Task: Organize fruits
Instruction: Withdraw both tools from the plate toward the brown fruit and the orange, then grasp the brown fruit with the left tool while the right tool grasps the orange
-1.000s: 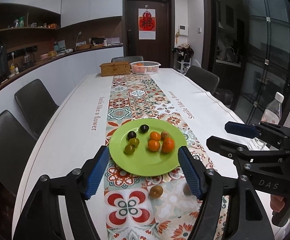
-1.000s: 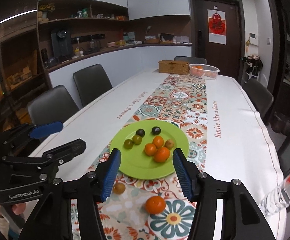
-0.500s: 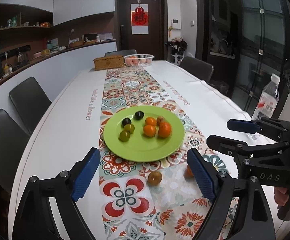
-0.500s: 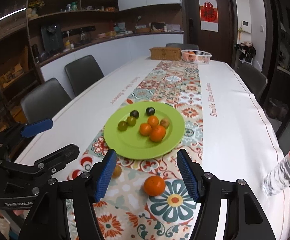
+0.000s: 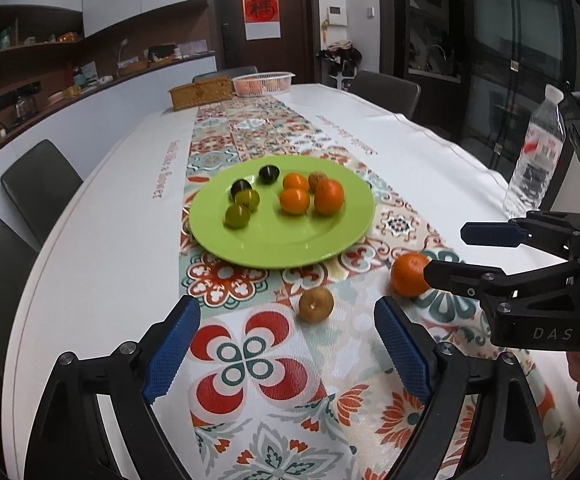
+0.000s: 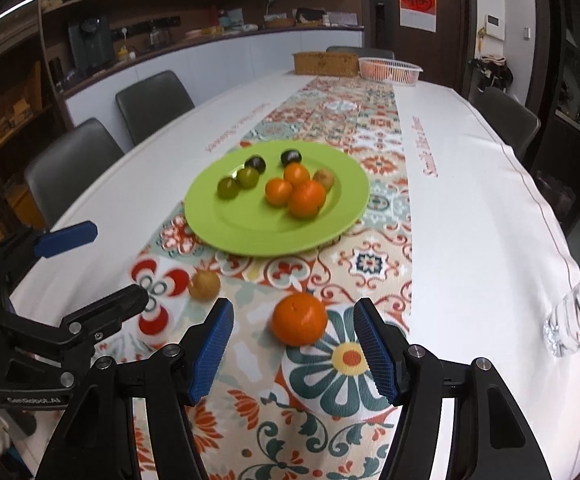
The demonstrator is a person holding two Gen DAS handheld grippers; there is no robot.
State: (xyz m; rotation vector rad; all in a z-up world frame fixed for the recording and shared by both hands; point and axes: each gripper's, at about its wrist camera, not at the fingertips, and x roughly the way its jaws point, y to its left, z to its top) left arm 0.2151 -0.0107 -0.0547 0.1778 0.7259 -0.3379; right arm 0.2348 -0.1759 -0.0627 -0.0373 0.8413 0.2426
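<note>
A green plate (image 5: 314,240) (image 6: 249,236) on the patterned runner holds several small fruits: oranges, green ones, dark ones and a brown one. A loose orange (image 6: 299,324) (image 5: 409,279) lies on the runner just ahead of my open, empty right gripper (image 6: 294,346), between its blue pads. A loose brown fruit (image 5: 316,306) (image 6: 204,285) lies just ahead of my open, empty left gripper (image 5: 287,350), slightly right of its midline. Each gripper also shows in the other's view.
A water bottle (image 5: 536,160) (image 6: 578,316) stands near the table's right edge. A wicker box (image 5: 199,94) and a white basket of fruit (image 5: 263,82) sit at the far end. Dark chairs (image 5: 39,184) line both sides.
Both grippers have drawn back toward the near table edge and lowered. The plate looks farther off, and the loose orange and brown fruit now lie just ahead of the fingers.
</note>
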